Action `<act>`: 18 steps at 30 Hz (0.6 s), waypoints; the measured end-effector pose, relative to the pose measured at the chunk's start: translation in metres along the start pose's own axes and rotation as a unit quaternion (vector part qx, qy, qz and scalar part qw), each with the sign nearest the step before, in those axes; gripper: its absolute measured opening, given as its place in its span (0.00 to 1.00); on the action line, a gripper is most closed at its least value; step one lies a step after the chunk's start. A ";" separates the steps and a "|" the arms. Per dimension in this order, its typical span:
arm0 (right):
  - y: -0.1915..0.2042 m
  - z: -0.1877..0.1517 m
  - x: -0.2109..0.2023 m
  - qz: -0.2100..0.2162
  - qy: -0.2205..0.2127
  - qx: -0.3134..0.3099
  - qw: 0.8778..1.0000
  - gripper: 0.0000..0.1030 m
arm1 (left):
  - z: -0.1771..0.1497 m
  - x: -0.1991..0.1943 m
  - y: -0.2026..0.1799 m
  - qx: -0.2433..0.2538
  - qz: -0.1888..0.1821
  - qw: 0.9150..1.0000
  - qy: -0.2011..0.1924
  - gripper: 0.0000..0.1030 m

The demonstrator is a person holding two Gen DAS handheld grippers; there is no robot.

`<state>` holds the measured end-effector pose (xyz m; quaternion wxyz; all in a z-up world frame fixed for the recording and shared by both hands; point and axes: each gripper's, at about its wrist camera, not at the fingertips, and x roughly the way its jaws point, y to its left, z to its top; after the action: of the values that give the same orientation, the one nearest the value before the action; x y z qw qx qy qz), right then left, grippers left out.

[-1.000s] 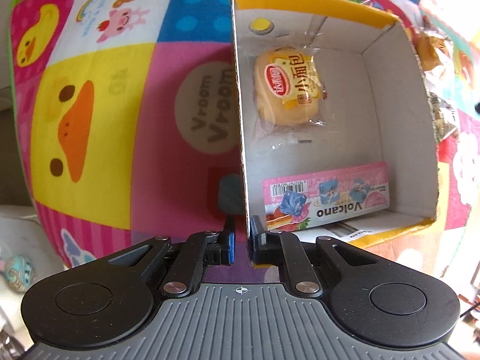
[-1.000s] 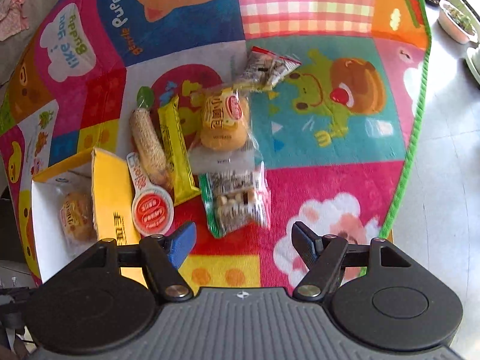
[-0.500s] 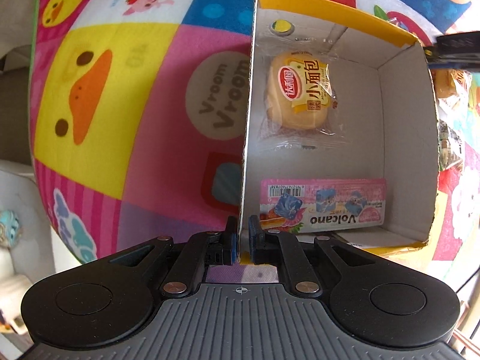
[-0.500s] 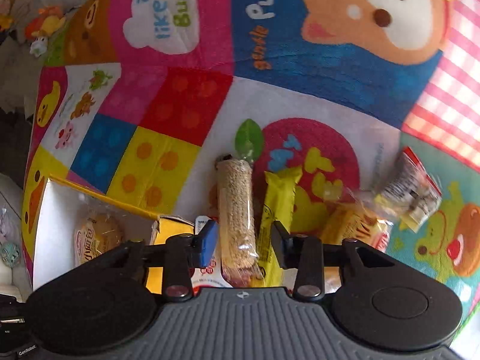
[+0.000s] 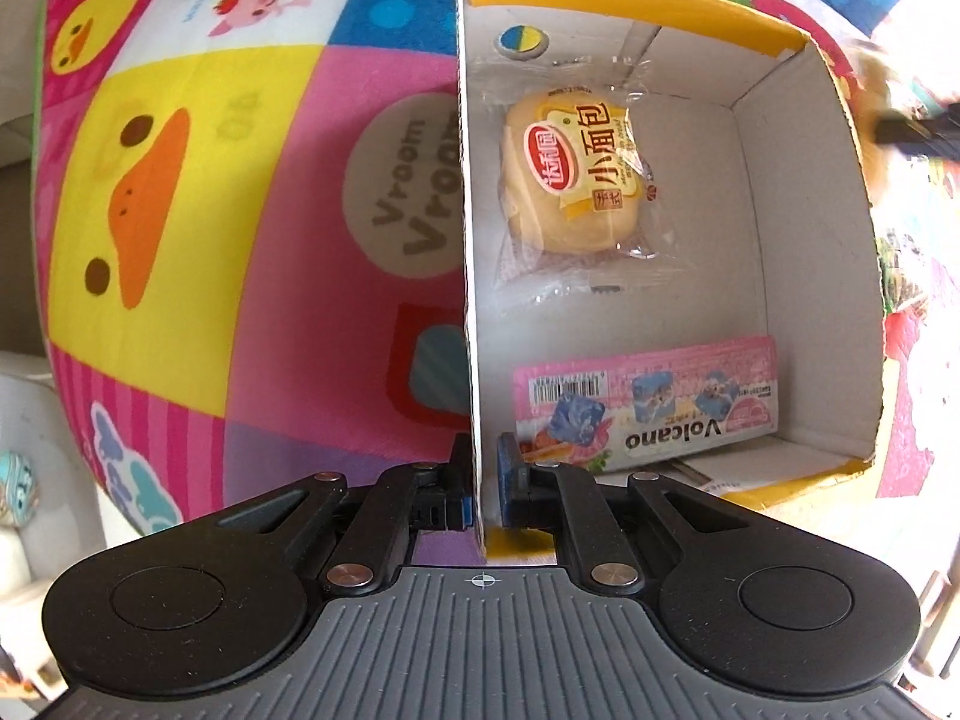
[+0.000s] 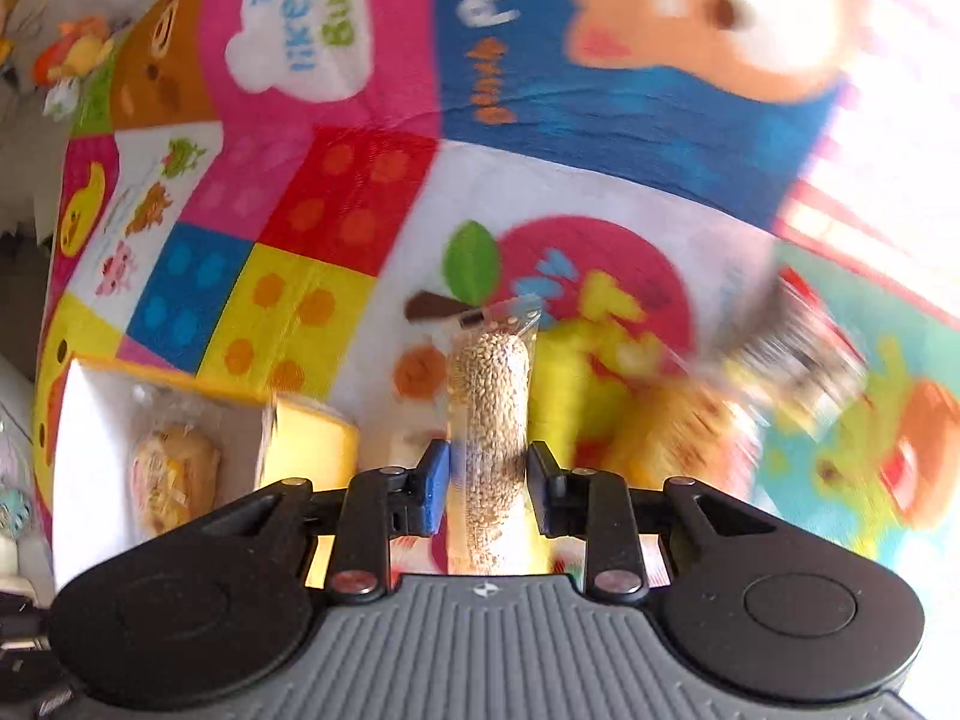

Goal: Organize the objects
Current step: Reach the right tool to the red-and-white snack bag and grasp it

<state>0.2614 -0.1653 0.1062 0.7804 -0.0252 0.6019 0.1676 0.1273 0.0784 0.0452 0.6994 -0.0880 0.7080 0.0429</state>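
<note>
My left gripper (image 5: 483, 489) is shut on the left wall of a white cardboard box with yellow edges (image 5: 798, 192). Inside the box lie a wrapped small bread bun (image 5: 573, 180) and a pink Volcano snack pack (image 5: 648, 417). My right gripper (image 6: 487, 495) is closed around a clear-wrapped sesame snack bar (image 6: 491, 408), its fingers at both sides of the bar's near half. The box (image 6: 90, 450) with the bun shows at the lower left of the right wrist view.
A colourful cartoon play mat (image 5: 180, 180) lies under everything. Right of the sesame bar lie a yellow bar (image 6: 564, 396), a blurred bun packet (image 6: 678, 426) and a blurred nut packet (image 6: 798, 348). The mat's edge and floor show at the left (image 5: 24, 420).
My right gripper has moved left over the sesame bar and its fingers have closed in on it. The left gripper stays clamped on the box wall; the box has shifted slightly.
</note>
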 end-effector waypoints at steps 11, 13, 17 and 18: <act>0.009 -0.094 -0.115 -0.027 -0.038 0.136 0.990 0.17 | 0.041 -0.003 0.008 0.045 -0.039 0.997 -0.038 0.08; 0.013 -0.104 -0.118 -0.025 -0.034 0.162 0.986 0.17 | 0.037 -0.009 0.009 0.047 -0.048 0.997 -0.031 0.09; 0.019 -0.109 -0.113 -0.032 -0.026 0.178 0.983 0.51 | 0.026 -0.015 0.012 0.053 -0.055 0.997 -0.011 0.10; 0.020 -0.106 -0.109 -0.036 -0.023 0.174 0.984 0.51 | 0.023 -0.016 0.012 0.052 -0.051 0.997 -0.007 0.10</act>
<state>0.1334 -0.1971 0.1839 0.7919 0.0932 0.6026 0.0331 0.1482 0.0955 0.0596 0.7089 -0.0873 0.6992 -0.0289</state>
